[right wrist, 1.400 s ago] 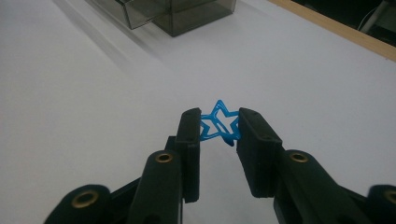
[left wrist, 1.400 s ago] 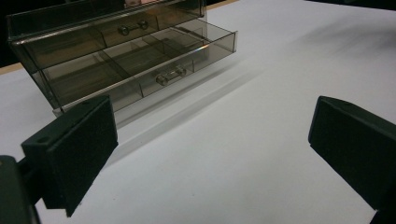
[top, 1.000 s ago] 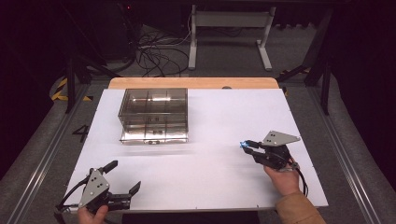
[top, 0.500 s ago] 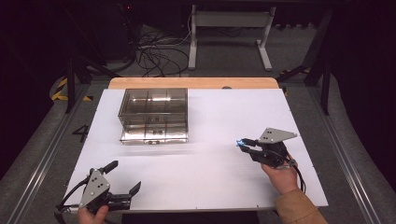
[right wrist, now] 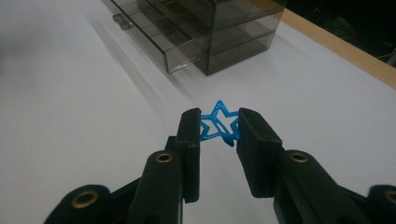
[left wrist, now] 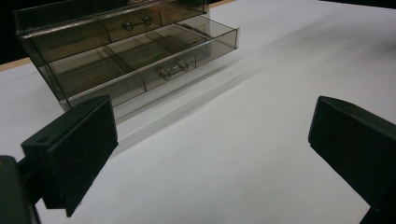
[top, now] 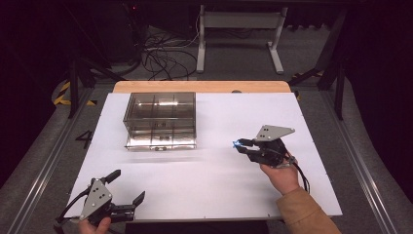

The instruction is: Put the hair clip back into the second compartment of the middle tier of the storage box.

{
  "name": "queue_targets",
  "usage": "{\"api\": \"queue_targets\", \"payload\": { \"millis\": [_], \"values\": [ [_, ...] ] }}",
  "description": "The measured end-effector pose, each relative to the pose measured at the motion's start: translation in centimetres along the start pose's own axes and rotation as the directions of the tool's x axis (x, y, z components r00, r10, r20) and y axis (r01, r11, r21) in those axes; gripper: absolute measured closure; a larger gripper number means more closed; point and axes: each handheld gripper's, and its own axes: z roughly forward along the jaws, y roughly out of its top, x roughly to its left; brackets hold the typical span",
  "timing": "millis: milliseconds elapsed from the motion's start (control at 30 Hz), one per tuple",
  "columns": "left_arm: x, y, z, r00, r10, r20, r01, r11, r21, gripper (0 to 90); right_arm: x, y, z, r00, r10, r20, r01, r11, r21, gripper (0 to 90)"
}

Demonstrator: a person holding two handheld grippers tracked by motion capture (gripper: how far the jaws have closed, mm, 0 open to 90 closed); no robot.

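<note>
Since the earlier high-view frames, my right gripper has crept up and to the left across the white tabletop, toward the smoky transparent plastic drawer box; my left gripper has stayed put at the lower left of the frame.

Step in hand, as I judge it: carry the small blue star-shaped clip to the box's pulled-out lower drawer and drop it in a compartment. To do it well: keep the squeeze steady, since the clip is thin wire-like plastic and could pivot or spring out. Approach over the drawer's front lip, not into it, and release only once the star is above a compartment.

Right fingers: nearly together, clamped on the star from both sides; the star stands upright between the pads, its points projecting past the tips, clear of the table. It sits mid-right in the high view, well apart from the box.

Left fingers: wide apart, holding nothing, over bare table, aimed at the drawer's clear bar handle.
</note>
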Motion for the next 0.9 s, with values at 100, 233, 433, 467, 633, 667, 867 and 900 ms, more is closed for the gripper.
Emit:
{"api": "queue_targets", "payload": {
  "millis": [100,233,433,467,633,667,867,900],
  "values": [
    [0.0,0.0,-0.1,1.0,-0.002,-0.004,0.002,1.0,0.001,2.0,0.2,0.8,0.5,0.9999,-0.009,-0.014,0.009,1.0,-0.002,70.9],
    [0.0,0.0,-0.2,1.0,-0.002,-0.006,0.002,1.0,0.002,2.0,0.4,1.7,1.3,0.9993,-0.015,-0.035,0.015,1.0,-0.004,70.9],
    [0.0,0.0,-0.2,1.0,-0.001,-0.004,0.001,1.0,0.001,2.0,0.9,3.1,2.4,0.9981,-0.019,-0.058,0.019,1.0,-0.003,70.9],
    [0.0,0.0,-0.2,1.0,-0.003,-0.005,0.003,1.0,0.001,2.0,0.9,3.2,2.6,0.998,-0.02,-0.059,0.02,1.0,-0.001,71.0],
    [0.1,0.0,-0.2,1.0,-0.003,-0.004,0.003,1.0,0.001,2.0,1.2,4.3,3.4,0.9964,-0.02,-0.082,0.019,1.0,-0.009,70.9],
    [0.1,0.0,-0.2,1.0,-0.004,-0.005,0.004,1.0,0.0,2.0,1.3,4.4,3.5,0.9961,-0.02,-0.086,0.019,1.0,-0.011,70.9],
    [0.1,0.0,-0.2,1.0,-0.005,-0.004,0.005,1.0,-0.002,2.0,1.6,5.4,4.5,0.9915,-0.037,-0.125,0.031,0.999,-0.044,70.9],
    [0.1,0.0,-0.1,1.0,-0.003,-0.004,0.003,1.0,-0.003,2.0,1.7,5.6,4.6,0.9913,-0.039,-0.126,0.033,0.998,-0.044,70.9]
  ]
}}
